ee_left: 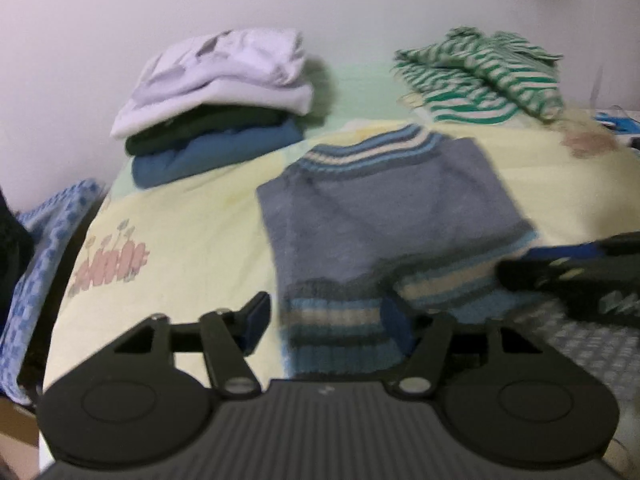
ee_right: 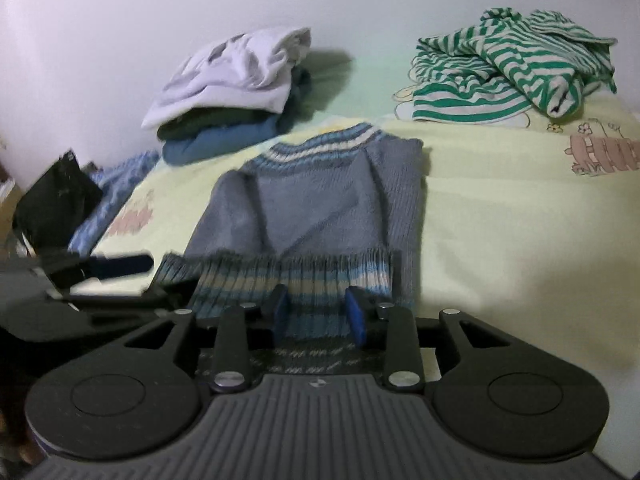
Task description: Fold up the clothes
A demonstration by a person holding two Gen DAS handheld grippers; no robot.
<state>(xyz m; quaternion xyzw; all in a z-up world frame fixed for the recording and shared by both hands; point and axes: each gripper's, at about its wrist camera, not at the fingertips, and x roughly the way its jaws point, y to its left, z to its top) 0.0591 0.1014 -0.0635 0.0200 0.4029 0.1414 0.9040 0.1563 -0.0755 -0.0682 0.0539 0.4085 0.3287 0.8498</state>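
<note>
Sweater (ee_right: 316, 208), blue-grey knit, flat on bed (ee_right: 500, 216), long axis 6 to 12 o'clock, collar at 12. Right gripper (ee_right: 318, 314) half-closed astride striped hem; grip uncertain. Left gripper (ee_left: 328, 320) wide, empty, at hem's 9 o'clock corner.

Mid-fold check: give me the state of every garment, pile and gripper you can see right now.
Blue-grey sweater: flat on the bed, sleeves folded in.
Folded stack: three pieces, white on top.
Green striped garment: crumpled, unfolded.
Left gripper: open, jaws either side of the striped hem.
Right gripper: partly closed; grip on the hem unclear.
</note>
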